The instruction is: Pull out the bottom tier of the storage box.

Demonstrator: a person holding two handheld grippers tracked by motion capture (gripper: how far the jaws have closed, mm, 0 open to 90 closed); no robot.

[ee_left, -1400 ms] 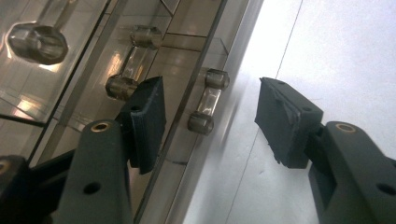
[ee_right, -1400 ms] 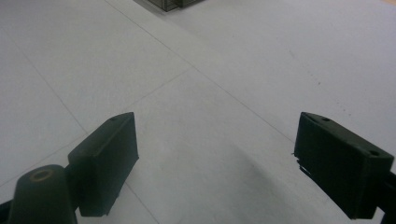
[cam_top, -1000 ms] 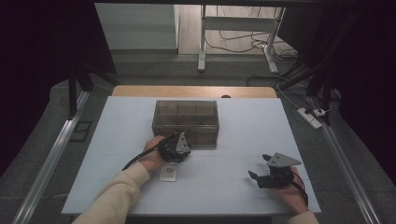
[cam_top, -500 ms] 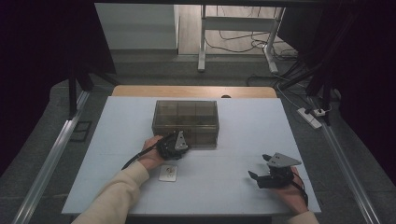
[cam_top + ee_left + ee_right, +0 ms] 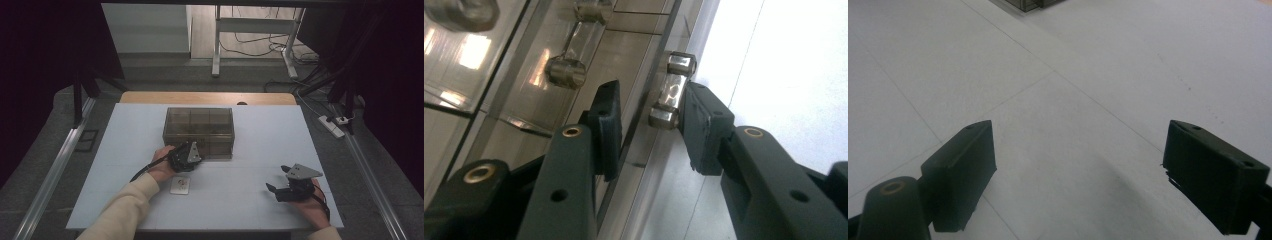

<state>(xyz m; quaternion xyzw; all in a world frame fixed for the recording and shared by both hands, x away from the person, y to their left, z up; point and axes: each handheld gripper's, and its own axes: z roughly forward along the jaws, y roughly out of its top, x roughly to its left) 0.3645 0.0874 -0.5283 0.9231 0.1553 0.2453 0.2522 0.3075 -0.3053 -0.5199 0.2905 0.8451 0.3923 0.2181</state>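
The box [image 5: 199, 131] is smoky translucent brown with shiny silver handles [image 5: 672, 90]. Both tongs [image 5: 184, 156] [image 5: 278, 188] are black, the right one topped by a grey plate. The surface [image 5: 260, 130] under the box is plain white, and the sleeve [image 5: 125, 210] is cream.

— What's on your screen apart from the job itself?

— I see a white table top [image 5: 250, 190] with a wooden strip [image 5: 207, 97] along its 12 o'clock edge. A small pale flat item [image 5: 180, 185] lies at about 7 o'clock; I can't tell what it is.

— And off the table?

— I make out a power strip [image 5: 332, 126] on the floor at 2 o'clock, and a white stand [image 5: 216, 45] with loose cables [image 5: 245, 42] at 12.
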